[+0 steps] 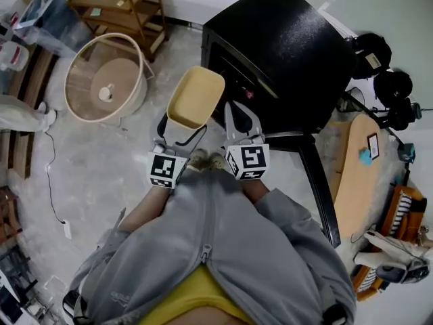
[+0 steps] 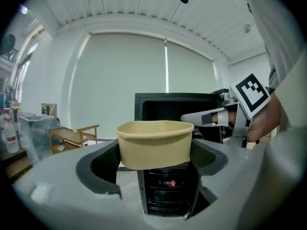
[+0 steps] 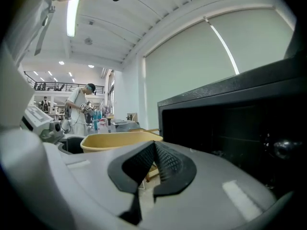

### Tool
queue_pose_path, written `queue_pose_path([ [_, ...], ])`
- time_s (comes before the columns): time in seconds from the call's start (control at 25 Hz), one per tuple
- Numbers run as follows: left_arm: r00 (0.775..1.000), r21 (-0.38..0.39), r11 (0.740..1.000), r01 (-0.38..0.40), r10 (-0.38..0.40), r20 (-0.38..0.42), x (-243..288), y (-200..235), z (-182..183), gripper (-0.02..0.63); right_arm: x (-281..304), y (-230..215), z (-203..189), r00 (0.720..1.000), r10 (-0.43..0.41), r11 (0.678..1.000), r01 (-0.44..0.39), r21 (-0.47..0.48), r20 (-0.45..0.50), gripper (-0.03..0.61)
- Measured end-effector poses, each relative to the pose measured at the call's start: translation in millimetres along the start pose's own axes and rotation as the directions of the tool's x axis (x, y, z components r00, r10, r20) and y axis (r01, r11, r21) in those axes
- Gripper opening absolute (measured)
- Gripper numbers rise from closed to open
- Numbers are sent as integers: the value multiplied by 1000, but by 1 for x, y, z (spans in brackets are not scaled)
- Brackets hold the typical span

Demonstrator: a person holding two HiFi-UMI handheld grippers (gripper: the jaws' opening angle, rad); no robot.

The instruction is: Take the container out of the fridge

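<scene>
Left gripper (image 2: 153,153) clamped on tan container (image 1: 196,97), held up outside, right in front of open black fridge (image 1: 287,49). Right gripper (image 3: 152,166) pinched closed, nothing in it, just beside container.

The person wears a grey zip-up jacket (image 1: 270,249) with long sleeves and a pale zip (image 1: 205,249) down its front, over a yellow garment (image 1: 196,302), and beige shoes (image 1: 206,160). The left claw (image 1: 184,127) and the right claw (image 1: 242,114) have smooth light-grey bodies; each carries a white cube (image 1: 167,169) printed with black square markers. Black ribbed pads (image 3: 173,165), set in dark moulded hollows, line the jaws' inner faces
</scene>
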State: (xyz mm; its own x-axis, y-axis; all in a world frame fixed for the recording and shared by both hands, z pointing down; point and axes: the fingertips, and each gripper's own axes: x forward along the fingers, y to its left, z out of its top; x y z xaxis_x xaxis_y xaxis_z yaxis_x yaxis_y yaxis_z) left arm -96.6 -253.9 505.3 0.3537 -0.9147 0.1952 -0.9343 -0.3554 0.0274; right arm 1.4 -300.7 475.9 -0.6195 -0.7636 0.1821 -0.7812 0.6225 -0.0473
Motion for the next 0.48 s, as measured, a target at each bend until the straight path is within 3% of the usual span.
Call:
queue_pose_path([
  [0.2, 992, 0, 992, -128, 128, 25, -31, 32, 10, 460, 9, 29, 14, 998, 64, 998, -63, -22, 30, 0],
  [0.48, 956, 12, 958, -288, 286, 68, -60, 80, 42, 460, 10, 51, 48, 993, 75, 996, -70, -61, 88, 0],
])
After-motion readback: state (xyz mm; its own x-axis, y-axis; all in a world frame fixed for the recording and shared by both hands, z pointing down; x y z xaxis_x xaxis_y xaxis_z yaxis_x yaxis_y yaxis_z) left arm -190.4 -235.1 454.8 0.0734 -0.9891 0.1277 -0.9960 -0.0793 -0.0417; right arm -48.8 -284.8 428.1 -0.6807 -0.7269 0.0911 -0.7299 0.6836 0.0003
